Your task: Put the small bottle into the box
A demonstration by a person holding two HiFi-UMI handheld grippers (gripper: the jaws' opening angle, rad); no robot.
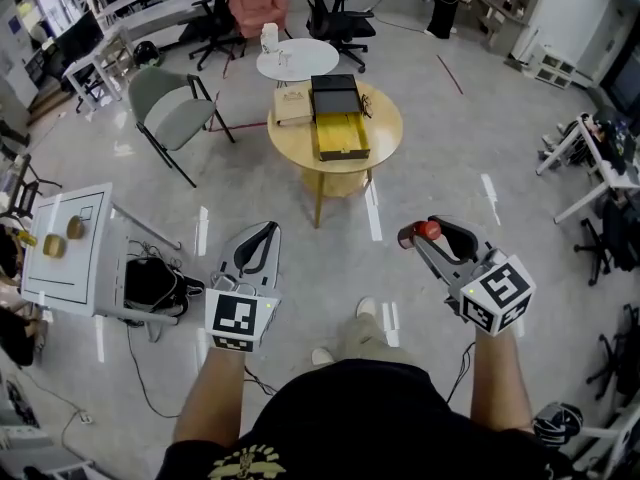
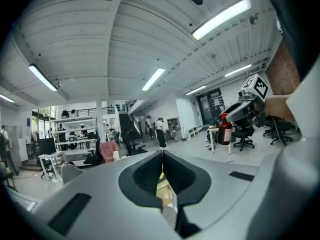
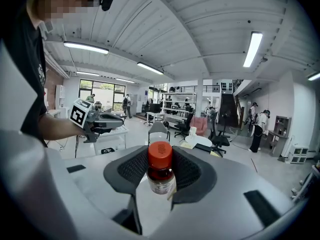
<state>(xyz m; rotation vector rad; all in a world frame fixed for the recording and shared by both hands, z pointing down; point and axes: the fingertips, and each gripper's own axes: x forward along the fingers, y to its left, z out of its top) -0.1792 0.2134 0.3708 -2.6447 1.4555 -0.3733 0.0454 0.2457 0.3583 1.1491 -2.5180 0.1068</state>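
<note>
Gripping the small bottle, the right tool hangs far from the box; the left tool seems clenched empty.

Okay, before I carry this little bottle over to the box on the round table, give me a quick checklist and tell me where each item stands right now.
1. Grip: ok. The right gripper is shut on the small brown bottle with a red cap.
2. Box open: ok. The black-lidded box with a yellow inside lies open on the round wooden table.
3. Room in the box: ok. Its yellow inside looks bare from the head view.
4. Reach: not ok. The table stands well ahead, so step closer first.
5. Left gripper: ok. It is shut, empty and off to the side.
6. Cap tightness: cannot tell.
</note>
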